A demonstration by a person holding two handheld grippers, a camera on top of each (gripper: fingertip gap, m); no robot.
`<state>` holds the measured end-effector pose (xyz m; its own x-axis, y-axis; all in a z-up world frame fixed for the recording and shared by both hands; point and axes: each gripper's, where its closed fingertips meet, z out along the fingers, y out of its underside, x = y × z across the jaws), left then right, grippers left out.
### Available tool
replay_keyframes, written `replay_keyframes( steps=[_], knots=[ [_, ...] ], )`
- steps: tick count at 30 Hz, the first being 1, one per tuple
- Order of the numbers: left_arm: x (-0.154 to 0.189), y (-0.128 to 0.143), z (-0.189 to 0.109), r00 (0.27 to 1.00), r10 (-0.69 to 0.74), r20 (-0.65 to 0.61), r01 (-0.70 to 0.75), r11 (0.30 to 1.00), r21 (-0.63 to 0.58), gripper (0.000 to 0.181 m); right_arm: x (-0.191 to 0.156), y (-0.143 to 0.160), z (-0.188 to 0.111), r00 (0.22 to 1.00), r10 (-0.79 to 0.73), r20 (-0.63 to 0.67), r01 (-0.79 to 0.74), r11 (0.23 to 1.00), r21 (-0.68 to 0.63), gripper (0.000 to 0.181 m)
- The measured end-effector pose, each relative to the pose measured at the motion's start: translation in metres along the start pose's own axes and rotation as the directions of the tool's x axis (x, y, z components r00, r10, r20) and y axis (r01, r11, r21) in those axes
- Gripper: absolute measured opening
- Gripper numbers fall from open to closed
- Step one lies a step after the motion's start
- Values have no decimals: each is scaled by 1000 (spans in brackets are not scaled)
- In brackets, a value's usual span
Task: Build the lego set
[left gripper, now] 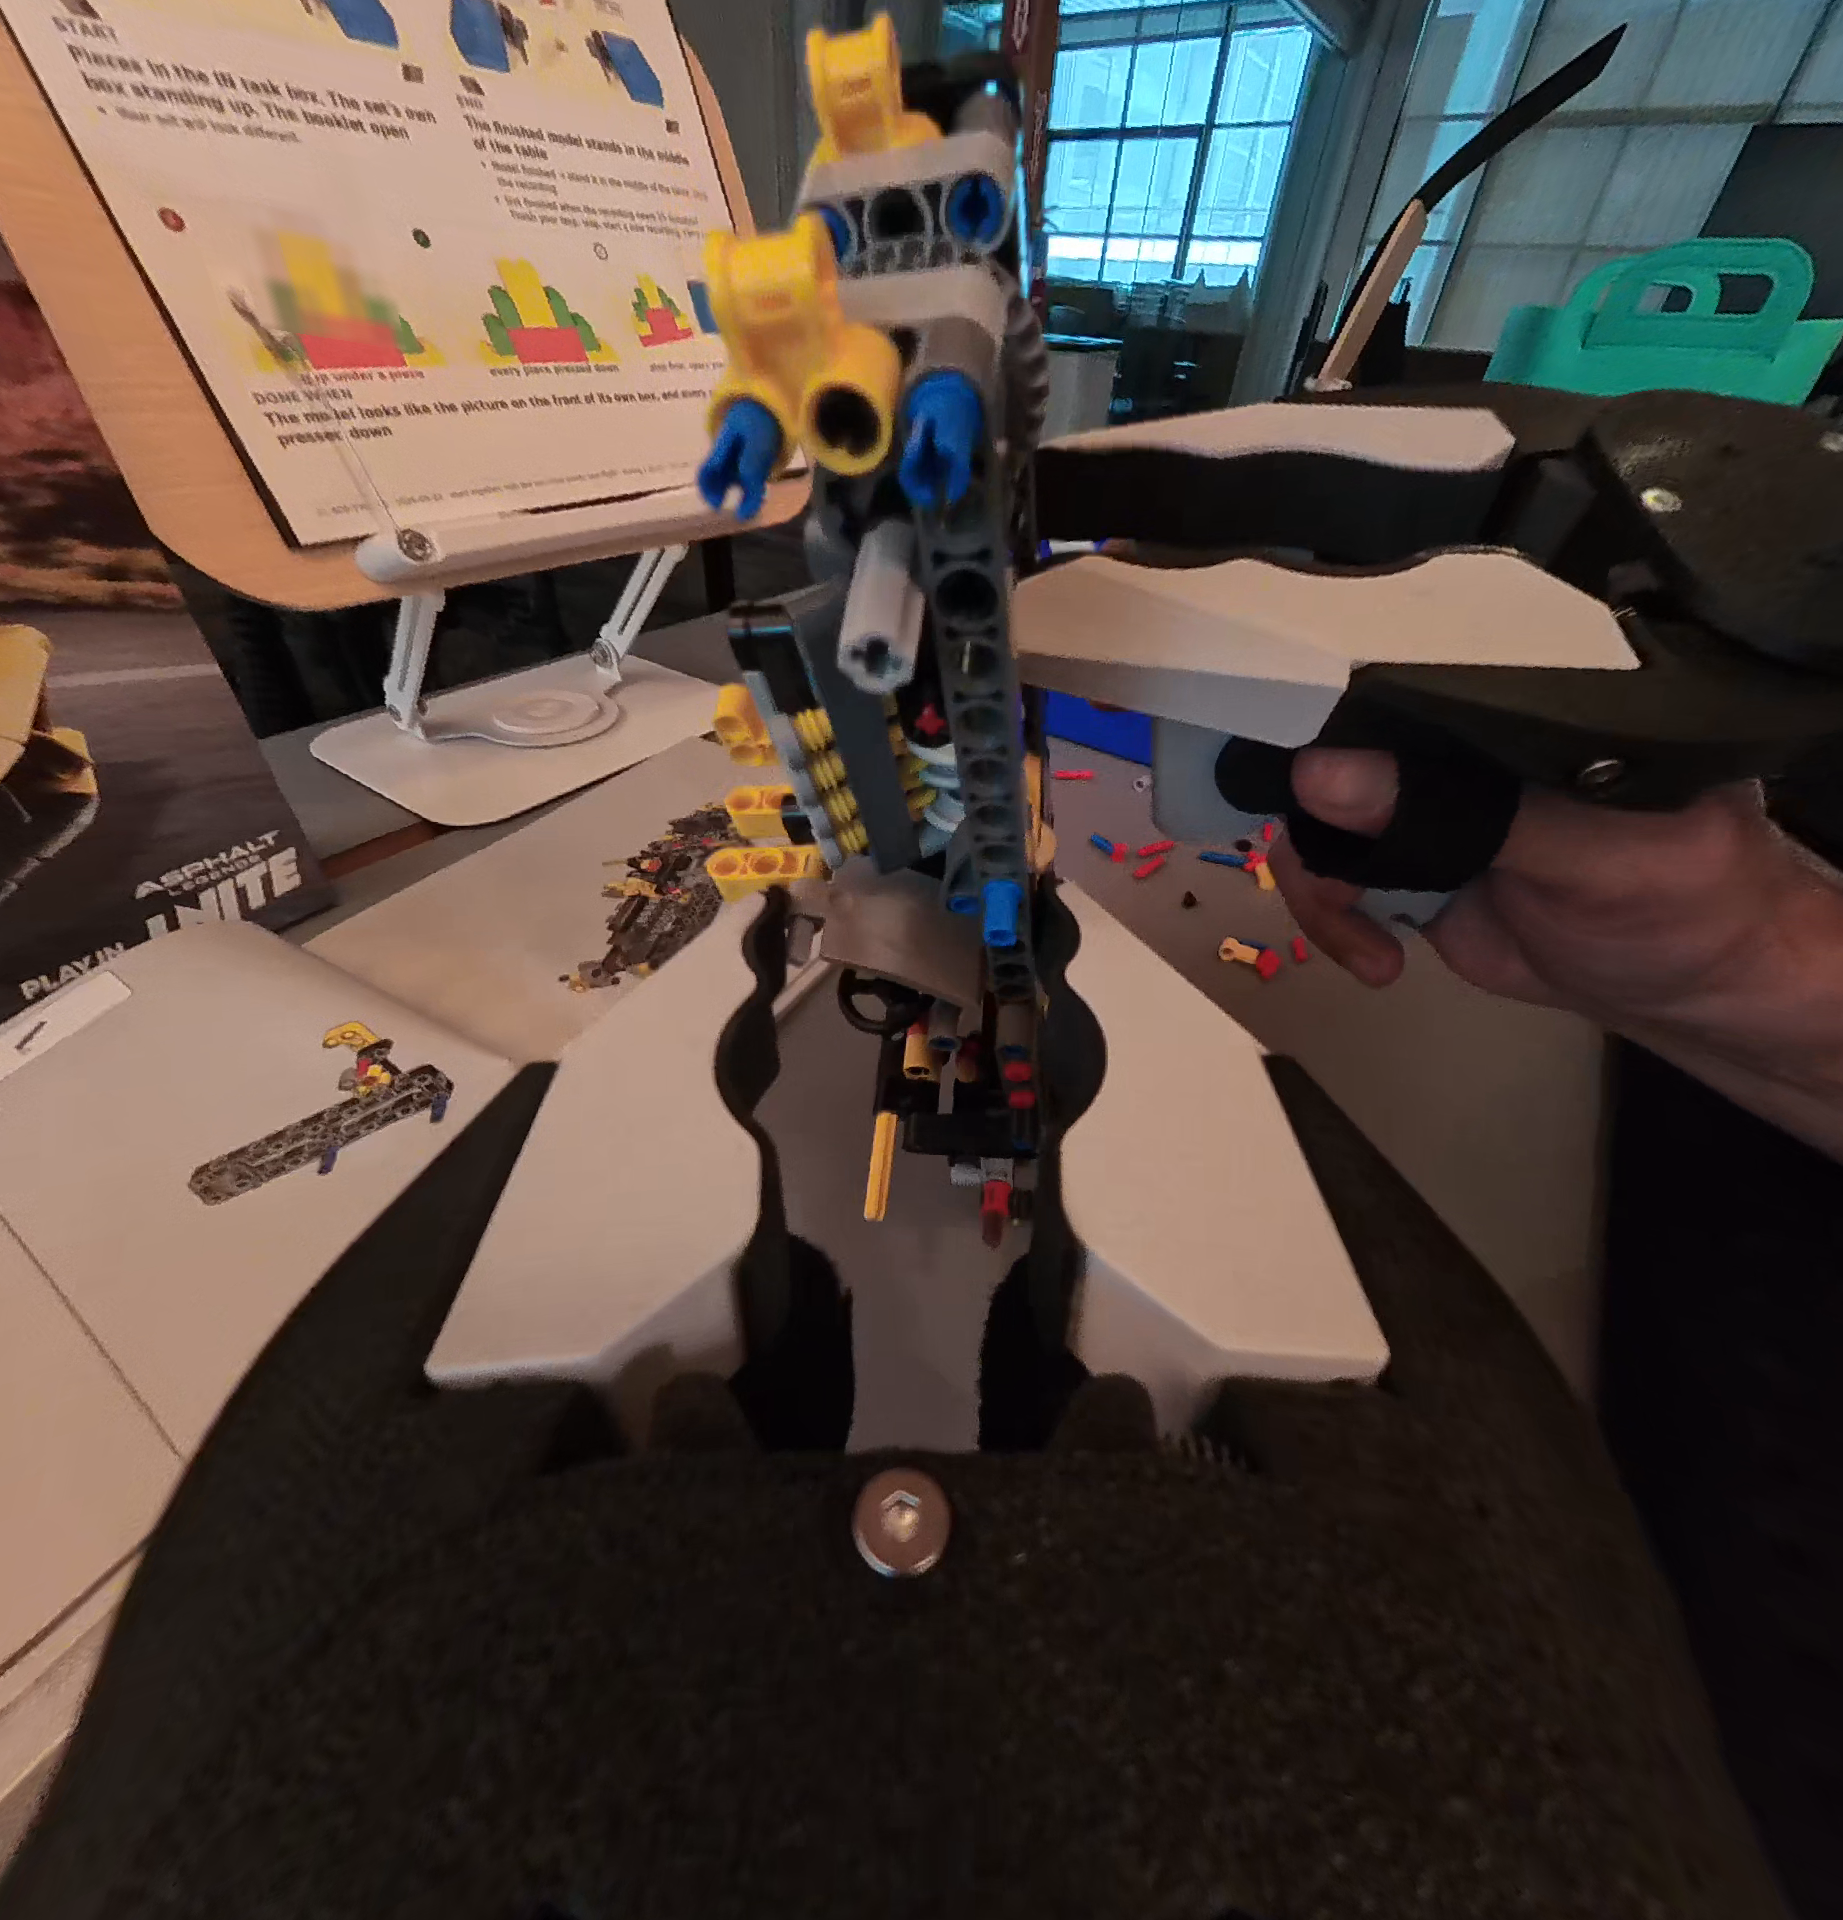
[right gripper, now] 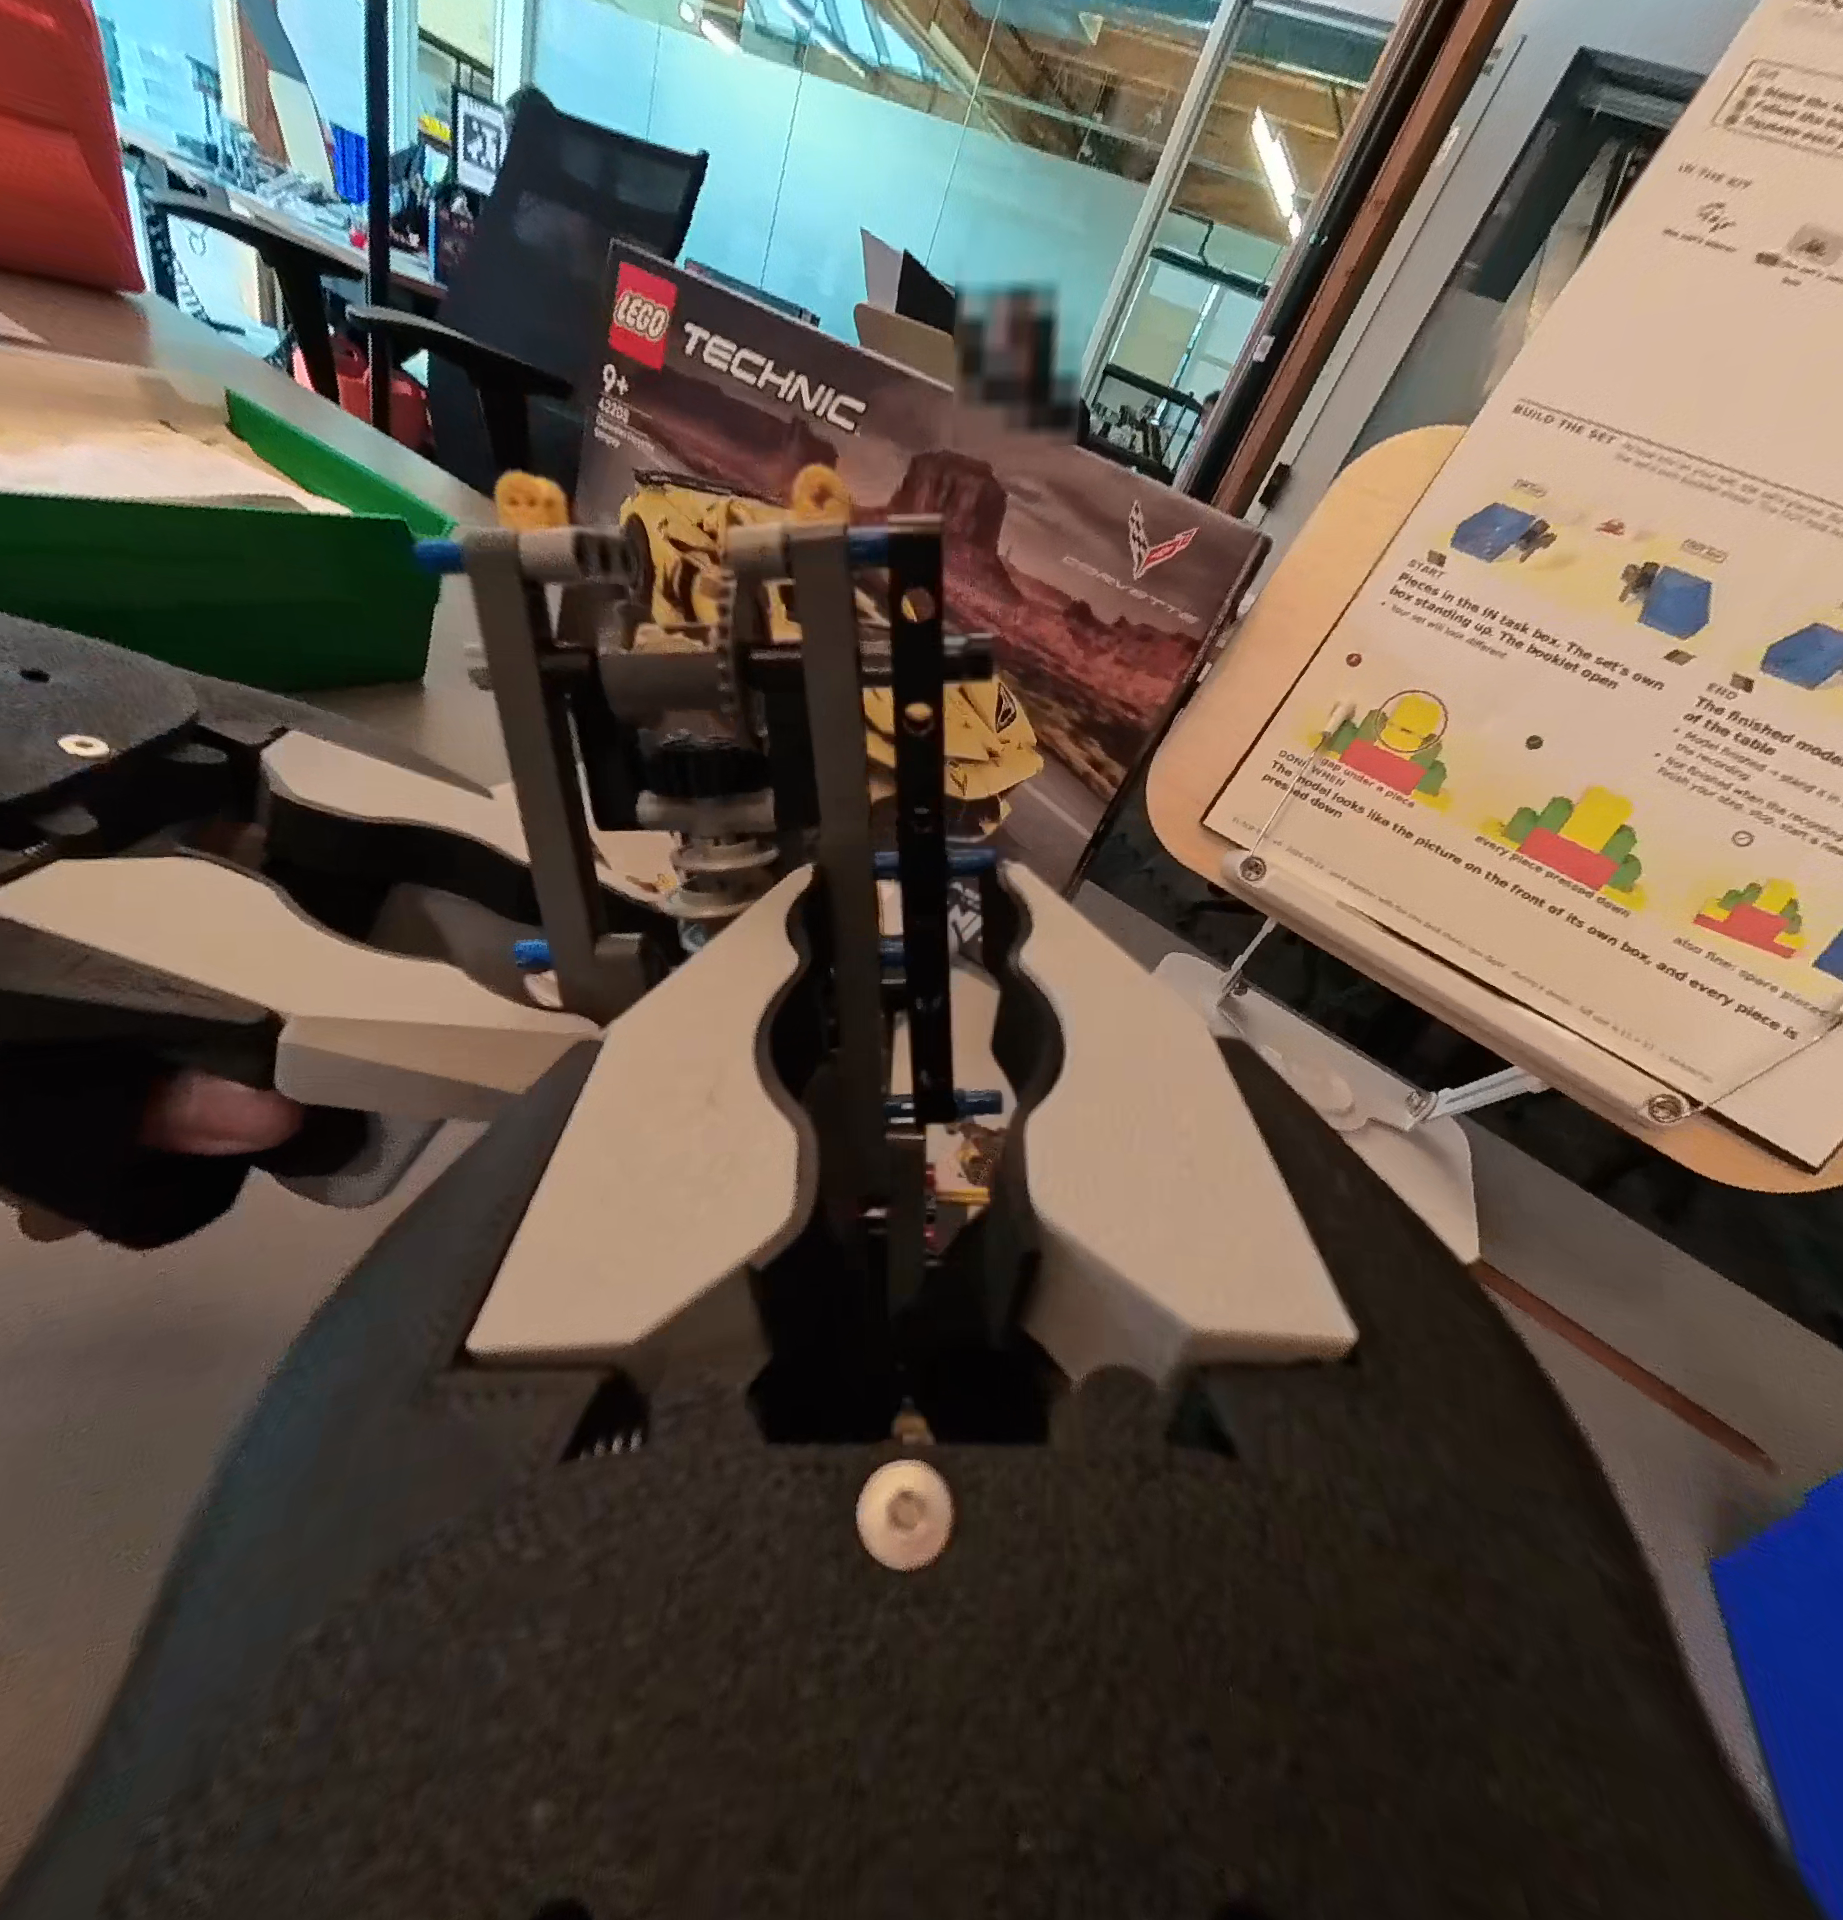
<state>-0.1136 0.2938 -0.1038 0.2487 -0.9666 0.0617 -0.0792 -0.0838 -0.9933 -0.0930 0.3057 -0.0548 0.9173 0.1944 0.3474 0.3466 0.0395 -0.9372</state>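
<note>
A half-built lego model (left gripper: 927, 644) of grey and black beams, with yellow connectors and blue pins, is held upright in the air between both grippers. My left gripper (left gripper: 912, 914) is shut on its lower end. My right gripper (left gripper: 1031, 530) comes in from the right, held by a gloved hand (left gripper: 1416, 831), and clamps the model's upper middle. In the right wrist view my right gripper (right gripper: 906, 883) is shut on the model's (right gripper: 834, 727) grey and black upright beams. The left gripper (right gripper: 553, 914) grips its left side there.
An open instruction booklet (left gripper: 273, 1091) lies on the table under the model. A task sheet on a stand (left gripper: 377, 260) is behind it, beside the set's box (right gripper: 896, 520). Small loose pins (left gripper: 1208, 883) are scattered on the right. A green tray (right gripper: 221, 582) stands at the left and a blue box (right gripper: 1810, 1662) at the lower right. The left gripper's tips are roughly 6 centimeters from the right gripper's.
</note>
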Motion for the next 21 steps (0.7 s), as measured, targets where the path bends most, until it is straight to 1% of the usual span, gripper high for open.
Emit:
replay_keyframes(
  steps=[2,4,6,8,10,11,15,17,20,21],
  knots=[
    [-1,0,-1,1000,-20,-12,20,1000,11,48,0,-1,0,1000,-2,-4,2,1000,19,29],
    [-2,0,-1,999,-34,-18,34,999,11,48,0,-1,2,1000,-7,-10,7,1000,7,30],
    [-4,1,-1,998,-54,-18,54,998,11,48,-3,-1,1,1000,-3,21,3,1000,-5,34],
    [-7,2,-2,997,-74,-10,74,997,13,48,-5,-6,-3,994,71,84,-71,997,-2,38],
    [-9,2,-2,996,-92,-11,92,996,14,48,-1,-17,-8,982,149,119,-153,988,23,39],
    [-8,1,-1,996,-87,-12,87,996,15,48,0,-23,-9,980,154,125,-159,987,35,39],
    [-2,-1,0,999,-41,-7,41,999,18,48,-7,-39,-7,997,3,78,-7,999,50,39],
    [0,-1,0,1000,-23,-7,23,1000,13,48,-7,-47,-7,999,-26,39,23,996,81,37],
    [5,-2,0,1000,17,-15,-17,1000,15,48,-7,-56,-12,998,-54,28,50,991,124,36],
    [8,-2,0,999,40,-13,-40,999,13,48,-7,-58,-13,997,-64,35,59,989,136,33]
  ],
)
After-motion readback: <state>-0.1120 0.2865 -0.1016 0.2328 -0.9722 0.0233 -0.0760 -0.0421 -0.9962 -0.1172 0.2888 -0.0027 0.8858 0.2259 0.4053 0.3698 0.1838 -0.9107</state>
